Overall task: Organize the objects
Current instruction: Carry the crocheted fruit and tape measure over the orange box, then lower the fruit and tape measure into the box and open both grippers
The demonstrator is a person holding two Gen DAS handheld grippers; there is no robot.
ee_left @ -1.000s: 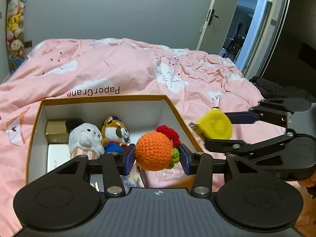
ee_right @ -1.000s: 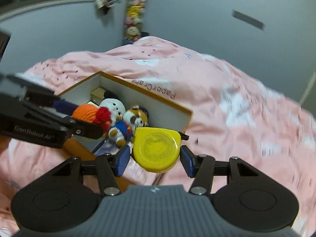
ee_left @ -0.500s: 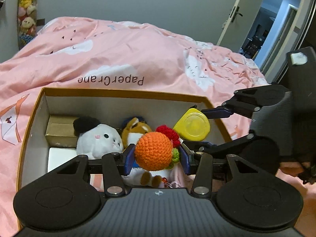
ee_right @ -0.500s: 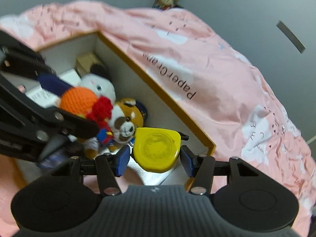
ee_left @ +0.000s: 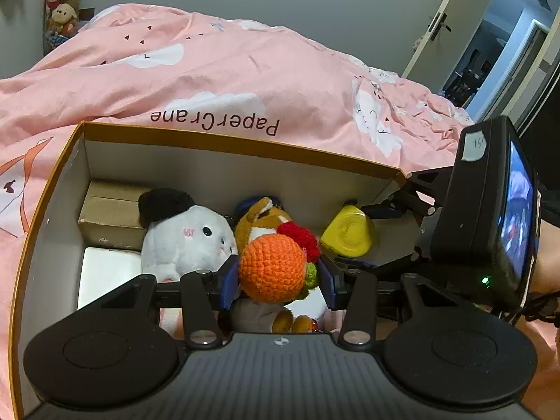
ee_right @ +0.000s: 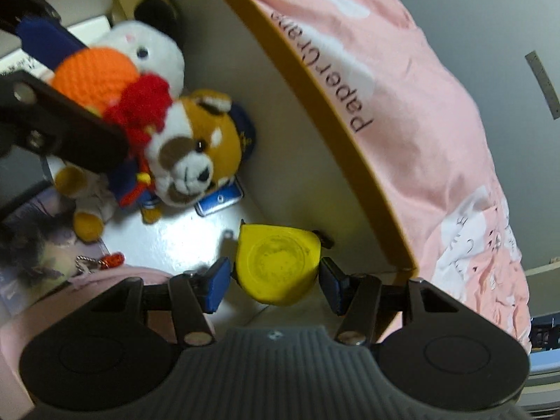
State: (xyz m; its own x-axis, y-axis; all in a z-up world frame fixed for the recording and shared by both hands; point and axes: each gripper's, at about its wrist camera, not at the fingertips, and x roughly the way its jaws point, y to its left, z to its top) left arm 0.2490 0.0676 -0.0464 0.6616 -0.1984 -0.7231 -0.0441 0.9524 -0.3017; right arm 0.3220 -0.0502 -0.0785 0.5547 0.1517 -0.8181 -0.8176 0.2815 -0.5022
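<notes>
My left gripper (ee_left: 278, 276) is shut on an orange crocheted ball with red and green tufts (ee_left: 271, 267) and holds it inside the open cardboard box (ee_left: 245, 145), above the toys. It also shows in the right wrist view (ee_right: 94, 73). My right gripper (ee_right: 274, 283) holds a yellow tape measure (ee_right: 276, 267) low in the box's right corner; its fingers stand slightly apart from the case. The tape measure shows in the left wrist view (ee_left: 348, 234) too.
In the box lie a white plush with a black ear (ee_left: 185, 236), a brown bear plush (ee_right: 196, 154), a small brown carton (ee_left: 112, 213), a white flat box (ee_left: 105, 276) and a keychain (ee_right: 101, 262). The box sits on a pink duvet (ee_left: 245, 80). A door (ee_left: 437, 28) stands open at the right.
Both grippers moved forward and down into the box with their objects. The right gripper's fingers have spread a little off the tape measure.
</notes>
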